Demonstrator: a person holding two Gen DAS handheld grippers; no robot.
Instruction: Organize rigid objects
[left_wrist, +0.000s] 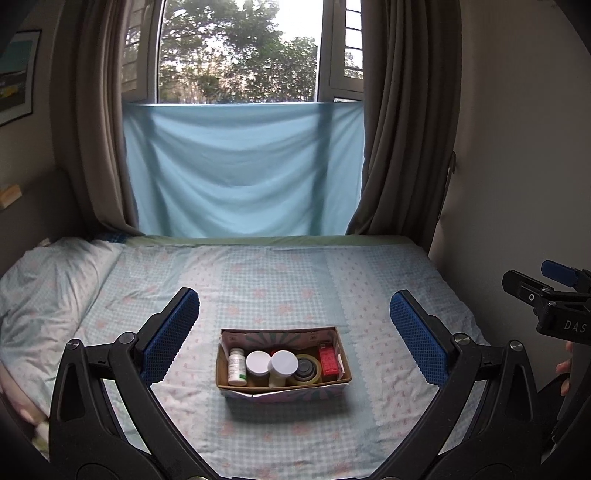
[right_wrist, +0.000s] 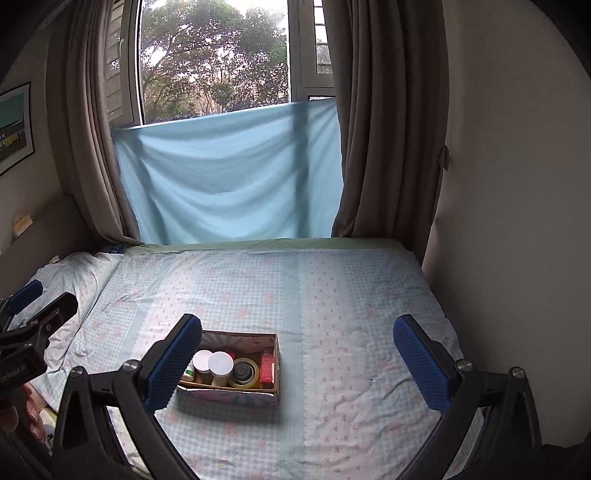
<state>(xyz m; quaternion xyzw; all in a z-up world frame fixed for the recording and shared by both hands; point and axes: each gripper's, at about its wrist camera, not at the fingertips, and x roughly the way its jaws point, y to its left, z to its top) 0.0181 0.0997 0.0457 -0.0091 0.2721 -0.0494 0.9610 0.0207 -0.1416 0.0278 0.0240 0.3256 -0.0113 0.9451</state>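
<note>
Bed (left_wrist: 295, 280) in checked sheet fills lower frame, curtained window (left_wrist: 240, 51) top centre. Cardboard box (left_wrist: 282, 387) bottom centre holds white bottle (left_wrist: 236, 365), two white-lidded jars (left_wrist: 258, 363), tape roll (left_wrist: 304, 369), red pack (left_wrist: 328, 360). Left gripper (left_wrist: 295, 336) and right gripper (right_wrist: 295, 354) both spread wide, holding nothing

My right gripper (right_wrist: 295, 354) hangs over the bed (right_wrist: 351, 314), jaws spread wide and holding nothing. Its left pad (right_wrist: 173, 365) overlaps the box (right_wrist: 236, 397), where I see two white-lidded jars (right_wrist: 212, 360), tape (right_wrist: 245, 373) and a red pack (right_wrist: 267, 365). My left gripper (right_wrist: 29, 306) shows at the left edge.
</note>
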